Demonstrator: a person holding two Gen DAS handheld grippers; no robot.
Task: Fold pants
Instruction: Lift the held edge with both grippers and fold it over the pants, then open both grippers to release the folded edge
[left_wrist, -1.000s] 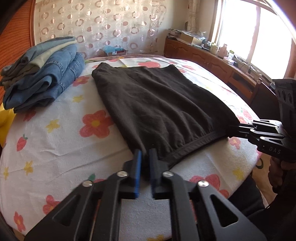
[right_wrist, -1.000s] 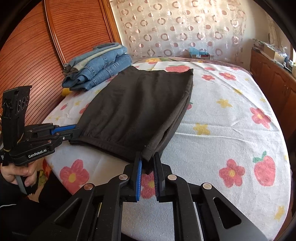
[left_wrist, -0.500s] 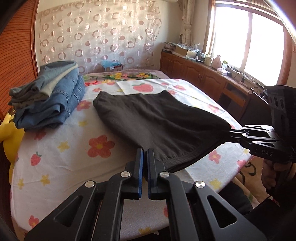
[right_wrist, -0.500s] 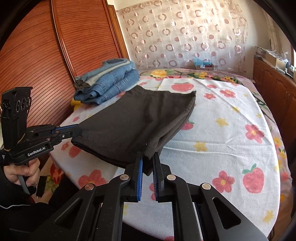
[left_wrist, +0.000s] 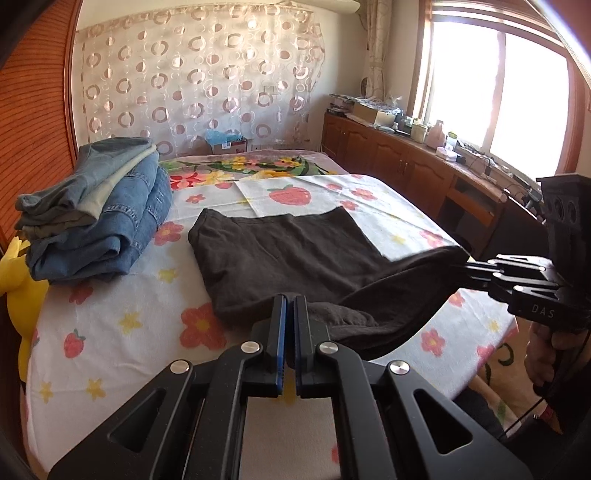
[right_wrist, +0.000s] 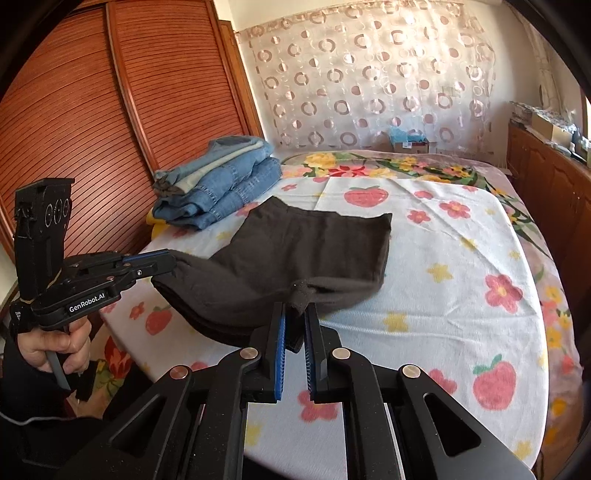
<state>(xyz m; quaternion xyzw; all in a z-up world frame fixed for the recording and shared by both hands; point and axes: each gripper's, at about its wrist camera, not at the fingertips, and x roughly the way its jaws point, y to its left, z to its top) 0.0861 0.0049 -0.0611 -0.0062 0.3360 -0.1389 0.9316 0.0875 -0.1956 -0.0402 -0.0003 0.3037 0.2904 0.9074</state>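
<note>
Left hand-held gripper (left_wrist: 289, 306) is clamped tight on the near-left corner of the dark brown pants (left_wrist: 295, 251), jaws almost touching with cloth pinched between the blue pads. Right hand-held gripper (right_wrist: 295, 314) is closed the same way on the other near corner, a bunched nub of fabric sticking up between its fingers. Near edge of the pants is off the bed (right_wrist: 461, 295) and sags in a curve between the two grippers; the far half lies flat on the flowered sheet, roughly mid-bed. A hand (right_wrist: 55, 347) grips the left unit's handle at lower left in the right wrist view; the other hand (left_wrist: 546, 350) shows at the right edge of the left wrist view. Further back on the left side of the bed, apart from the pants, sits a stack of folded jeans (left_wrist: 99, 210), with something yellow (left_wrist: 18, 280) wedged beside the bed edge next to it. Behind: slatted wooden doors (right_wrist: 110, 129) on the left, a circle-patterned curtain (left_wrist: 207, 85) at the head of the bed, a wooden cabinet run (left_wrist: 406, 166) under the bright window (left_wrist: 498, 92) on the right.
</note>
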